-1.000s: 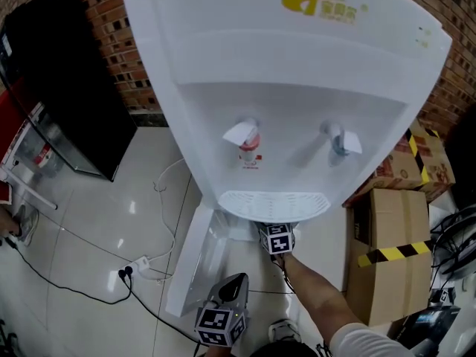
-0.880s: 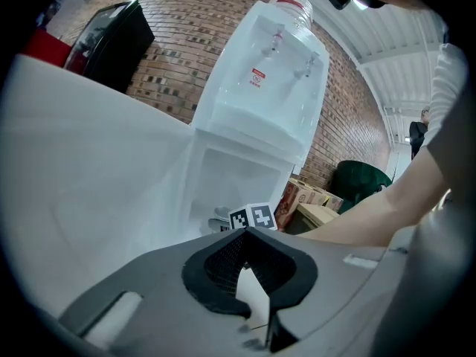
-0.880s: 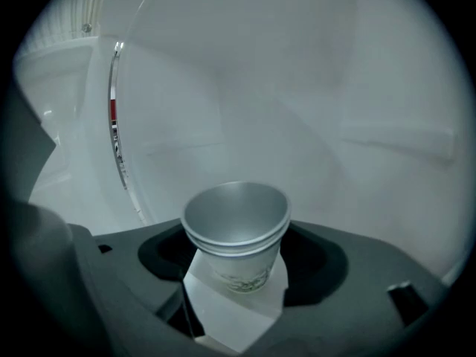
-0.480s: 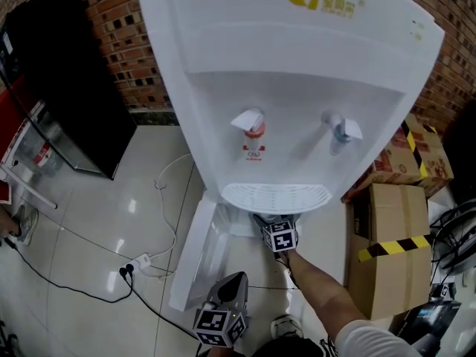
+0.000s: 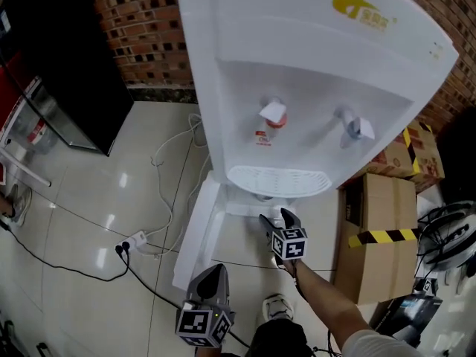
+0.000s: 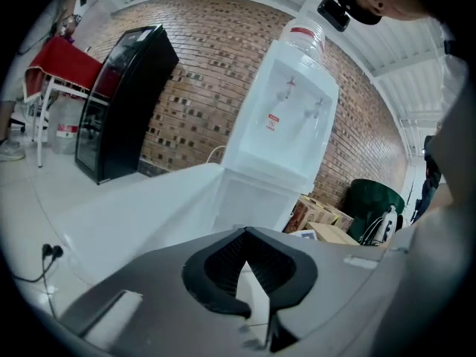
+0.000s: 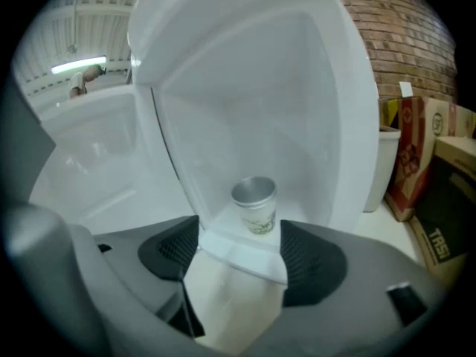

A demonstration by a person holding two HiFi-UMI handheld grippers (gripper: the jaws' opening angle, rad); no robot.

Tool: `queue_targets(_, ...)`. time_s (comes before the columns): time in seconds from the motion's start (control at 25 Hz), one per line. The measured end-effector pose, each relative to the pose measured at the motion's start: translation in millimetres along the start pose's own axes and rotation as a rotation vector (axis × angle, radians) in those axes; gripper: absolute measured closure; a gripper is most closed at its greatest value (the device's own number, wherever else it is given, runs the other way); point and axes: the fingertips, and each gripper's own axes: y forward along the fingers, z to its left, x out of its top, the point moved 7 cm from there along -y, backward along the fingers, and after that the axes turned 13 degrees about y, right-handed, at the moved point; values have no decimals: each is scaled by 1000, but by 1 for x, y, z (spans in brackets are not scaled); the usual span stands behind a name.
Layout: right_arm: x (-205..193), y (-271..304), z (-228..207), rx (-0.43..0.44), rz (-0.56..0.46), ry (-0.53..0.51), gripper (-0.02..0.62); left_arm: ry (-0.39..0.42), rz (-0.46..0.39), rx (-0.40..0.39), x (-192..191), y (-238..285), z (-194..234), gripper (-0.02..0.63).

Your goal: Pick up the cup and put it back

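Observation:
A small metal cup [image 7: 255, 205] with a printed band stands upright inside the low compartment of the white water dispenser [image 5: 312, 88]. In the head view the drip tray [image 5: 279, 181] hides it. My right gripper [image 7: 242, 248] is open just outside that compartment. Its jaws have just been closing a little, with nothing between them; the cup stands a short way beyond the fingertips. In the head view the right gripper [image 5: 277, 222] sits below the tray. My left gripper [image 5: 210, 282] hangs lower and nearer to me, shut and empty, pointing at the dispenser [image 6: 286, 125].
The compartment's white door [image 5: 195, 233] stands open to the left. Cardboard boxes [image 5: 383, 236] with yellow-black tape crowd the right side. A black cabinet [image 5: 52, 65] stands at the left, with a power strip [image 5: 134, 242] and cables on the tiled floor.
The right gripper has drawn back out from under the drip tray toward me, so its jaws now show. The left gripper has shifted slightly. The head camera has swung, moving the dispenser rightward.

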Motion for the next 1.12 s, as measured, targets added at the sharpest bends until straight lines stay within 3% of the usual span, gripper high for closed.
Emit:
queue_targets(0.08, 17, -46, 22, 24, -25, 43, 369, 21, 38, 6, 16, -22, -5, 603)
queue_targets(0.2, 58, -116, 57, 59, -65, 127, 584, -11, 61, 6, 47, -55, -19, 603)
queue_targets(0.36, 111, -215, 94, 98, -46, 145, 586, -56, 80, -7, 96, -111, -57, 603)
queue_targets(0.48, 151, -288, 121, 90, -22, 131, 586, -23, 114, -20, 137, -155, -82, 603)
queue_targets(0.6, 180, -365, 157, 106, 21, 85, 585, -47, 149, -22, 177, -206, -101, 603)
queue_targets(0.84, 226, -500, 224, 169, 65, 119, 583, -22, 131, -12, 270, -304, -130, 601)
queue_targets(1.12, 291, -610, 257, 268, -28, 39, 583, -29, 104, -27, 327, -366, -188, 602)
